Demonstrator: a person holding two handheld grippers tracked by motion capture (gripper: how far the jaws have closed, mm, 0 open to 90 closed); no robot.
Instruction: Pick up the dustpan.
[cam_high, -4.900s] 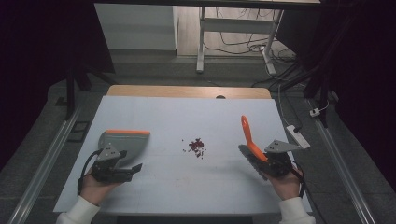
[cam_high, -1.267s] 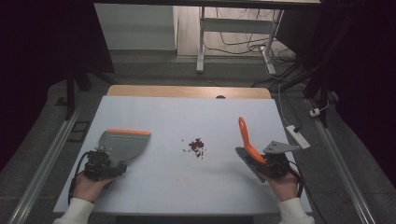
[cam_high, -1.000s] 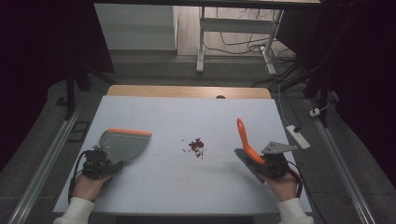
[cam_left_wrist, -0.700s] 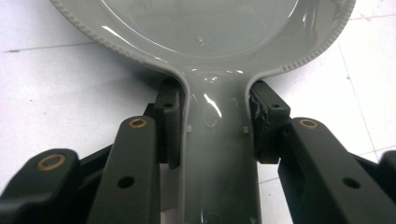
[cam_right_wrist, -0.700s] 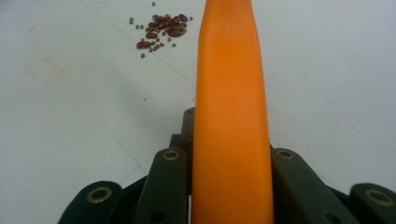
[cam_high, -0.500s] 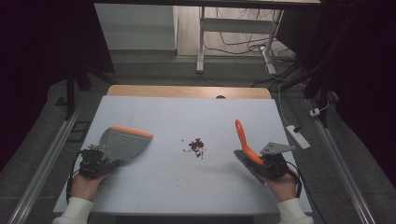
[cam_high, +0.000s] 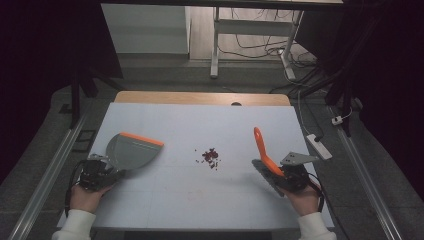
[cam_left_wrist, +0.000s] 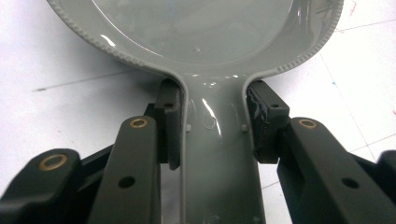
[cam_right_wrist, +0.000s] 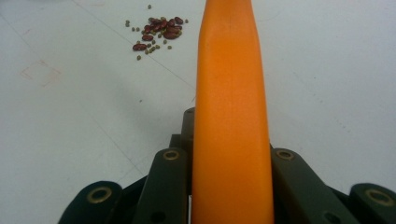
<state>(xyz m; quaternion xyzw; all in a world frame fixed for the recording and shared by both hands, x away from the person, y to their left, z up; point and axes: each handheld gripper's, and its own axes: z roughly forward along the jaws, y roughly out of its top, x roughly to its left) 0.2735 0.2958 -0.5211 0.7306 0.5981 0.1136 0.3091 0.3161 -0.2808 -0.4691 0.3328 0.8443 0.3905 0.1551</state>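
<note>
A small pile of red beans (cam_high: 210, 156) with a few tiny green ones lies near the middle of the white table (cam_high: 200, 200). At nine o'clock from it sits a grey dustpan (cam_high: 131, 151) with an orange lip, its handle pinched between the pads of the left gripper (cam_high: 107, 172), whose jaws have just been closing on it. At three o'clock from the pile, the right gripper (cam_high: 280, 176) clamps the orange handle of a brush (cam_high: 261, 148), which tilts up toward twelve o'clock.
</note>
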